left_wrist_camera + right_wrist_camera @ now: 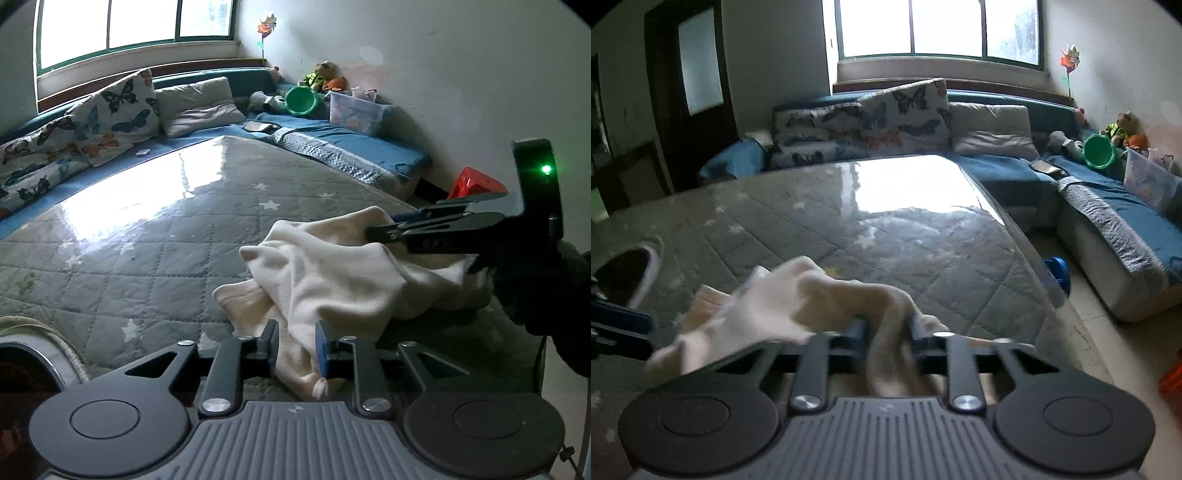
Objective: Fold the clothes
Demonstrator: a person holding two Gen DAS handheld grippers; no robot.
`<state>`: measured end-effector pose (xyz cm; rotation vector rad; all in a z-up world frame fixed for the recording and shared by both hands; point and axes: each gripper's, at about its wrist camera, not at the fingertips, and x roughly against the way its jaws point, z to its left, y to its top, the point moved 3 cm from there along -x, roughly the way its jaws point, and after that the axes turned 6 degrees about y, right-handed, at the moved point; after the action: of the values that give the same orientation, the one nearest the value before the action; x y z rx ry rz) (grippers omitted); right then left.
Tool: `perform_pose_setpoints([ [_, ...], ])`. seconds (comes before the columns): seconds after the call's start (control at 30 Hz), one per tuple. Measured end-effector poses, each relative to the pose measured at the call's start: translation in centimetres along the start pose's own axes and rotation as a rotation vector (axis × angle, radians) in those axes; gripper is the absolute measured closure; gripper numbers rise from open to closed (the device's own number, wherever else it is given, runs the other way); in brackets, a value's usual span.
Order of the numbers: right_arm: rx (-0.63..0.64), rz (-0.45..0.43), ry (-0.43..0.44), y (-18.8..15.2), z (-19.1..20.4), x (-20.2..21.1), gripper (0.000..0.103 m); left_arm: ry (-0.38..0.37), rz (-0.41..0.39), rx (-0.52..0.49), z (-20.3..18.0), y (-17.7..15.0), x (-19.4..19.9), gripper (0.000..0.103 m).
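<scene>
Quilted worktop [155,236] fills the frame; we've got the floppy cream cloth [332,269] bunched lower right. Right gripper [373,230] pinches its top, left gripper [295,347] sits narrow around a fold. Soft, light, so grab corners.

My left tool [295,347] points forward and downward, its two fingers standing a little apart with cream cloth [332,273] lying between them, and I cannot tell from its own camera whether the pads press on that cloth. My right tool [886,339] also tilts down and forward, its fingers drawn close onto a bunched fold of the same cloth. In the left wrist view my right tool comes in from the right edge with its fingertips [380,233] nipped into the cloth, a dark gloved hand [535,280] behind it.
</scene>
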<state>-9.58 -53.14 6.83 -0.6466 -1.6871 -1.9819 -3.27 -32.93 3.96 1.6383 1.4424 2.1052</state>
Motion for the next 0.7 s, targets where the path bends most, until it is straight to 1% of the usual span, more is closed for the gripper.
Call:
perform_pose_setpoints([
  [0.03, 0.004, -0.017, 0.012, 0.0, 0.3, 0.8, 0.097, 0.003, -0.001, 0.003, 0.2, 0.0, 0.1, 0.079],
  [0.07, 0.009, -0.034, 0.025, -0.1, 0.5, 1.7, 0.097, 0.007, -0.002, 0.007, 0.3, 0.0, 0.1, 0.079],
  [0.1, 0.019, -0.046, 0.043, -0.2, 0.9, 2.6, 0.1, 0.013, -0.002, 0.013, 0.6, 0.0, 0.2, 0.079],
  [0.17, 0.058, -0.064, 0.083, -0.5, 2.1, 4.8, 0.1, 0.02, -0.006, 0.023, 0.8, 0.1, 0.3, 0.079],
  [0.33, 0.194, -0.068, 0.2, -2.5, 6.1, 10.0, 0.102, 0.021, -0.027, 0.03, 0.9, 0.5, 0.9, 0.078],
  [0.4, 0.234, -0.068, 0.197, -3.1, 7.2, 11.3, 0.102, 0.02, -0.032, 0.028, 0.7, 0.7, 1.0, 0.076],
  [0.47, 0.239, -0.068, 0.16, -3.1, 7.3, 11.5, 0.1, 0.018, -0.032, 0.027, 0.5, 0.9, 0.9, 0.076],
  [0.53, 0.206, -0.069, 0.111, -2.6, 6.2, 10.7, 0.093, 0.014, -0.032, 0.028, 0.2, 1.1, 0.9, 0.076],
  [0.57, 0.186, -0.068, 0.094, -2.2, 5.5, 10.0, 0.089, 0.012, -0.034, 0.027, 0.2, 1.1, 0.9, 0.074],
  [0.6, 0.174, -0.07, 0.078, -1.9, 4.9, 9.4, 0.078, 0.011, -0.038, 0.025, 0.1, 1.1, 1.0, 0.071],
  [0.63, 0.164, -0.072, 0.061, -1.6, 4.3, 8.8, 0.065, 0.015, -0.04, 0.021, 0.1, 1.0, 1.1, 0.066],
  [0.67, 0.159, -0.072, 0.041, -1.2, 3.6, 7.9, 0.061, 0.021, -0.042, 0.018, 0.1, 1.0, 1.1, 0.063],
  [0.7, 0.152, -0.065, 0.025, -0.9, 2.9, 6.8, 0.055, 0.026, -0.041, 0.016, 0.2, 0.9, 1.1, 0.063],
])
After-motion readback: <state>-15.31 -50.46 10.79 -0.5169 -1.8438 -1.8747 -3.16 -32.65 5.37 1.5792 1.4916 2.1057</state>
